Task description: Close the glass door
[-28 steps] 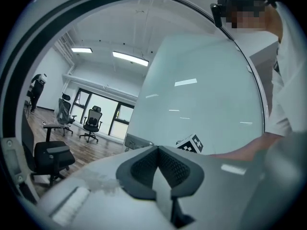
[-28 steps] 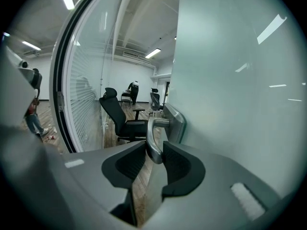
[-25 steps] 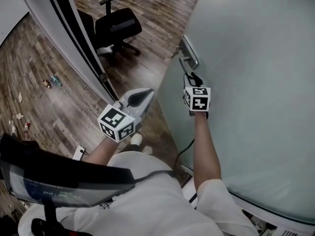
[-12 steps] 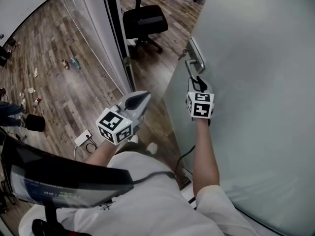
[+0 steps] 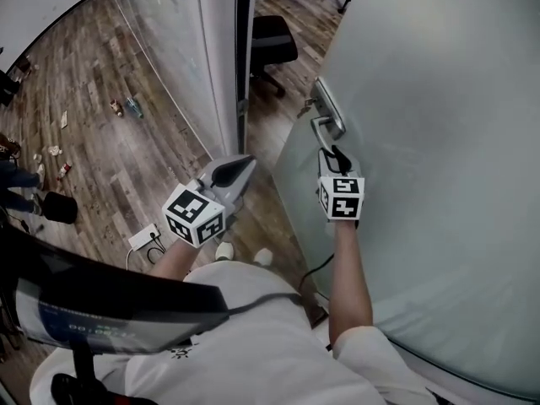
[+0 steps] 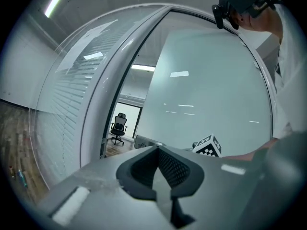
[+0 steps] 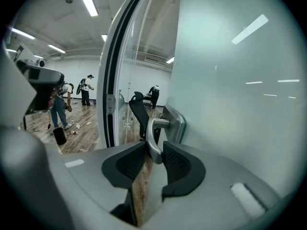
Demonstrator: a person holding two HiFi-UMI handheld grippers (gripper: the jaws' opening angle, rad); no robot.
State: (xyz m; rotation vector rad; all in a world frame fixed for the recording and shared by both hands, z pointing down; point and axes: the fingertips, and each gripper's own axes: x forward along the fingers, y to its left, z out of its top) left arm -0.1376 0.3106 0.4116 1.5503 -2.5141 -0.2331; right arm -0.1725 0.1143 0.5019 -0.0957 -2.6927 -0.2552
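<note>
Frosted glass door (image 5: 439,142): fills right half of head view, ajar, free edge short of the dark door frame (image 5: 243,49). Gap between the two open onto the room beyond. Same pane across right of right gripper view (image 7: 240,104) and behind the jaws in left gripper view (image 6: 211,95).

Wooden floor (image 5: 110,175): plank pattern, left of frame and on through the gap.

Glass partition (image 5: 181,49): just left of frame, upright, blinds showing through it in left gripper view.

Office chair (image 5: 272,39): black, beyond the gap, well apart from both grippers.

Two people (image 7: 85,90) far back in right gripper view, standing on the floor; detail too small to tell.

Right gripper (image 5: 335,152): arm stretched along door face, marker cube (image 5: 342,198) at the wrist end. Jaws clamped on the door handle (image 5: 323,123). Lever hanging down between the pads (image 7: 154,138), both pads against it.

Left gripper (image 5: 245,165): held off the door, near its free edge, touching nothing, pointing about level toward the gap. Jaws together, nothing between them (image 6: 158,150).

White socket box (image 5: 143,237) with cable on floor, low left.

Scattered litter (image 5: 125,106) on floor, upper left.
</note>
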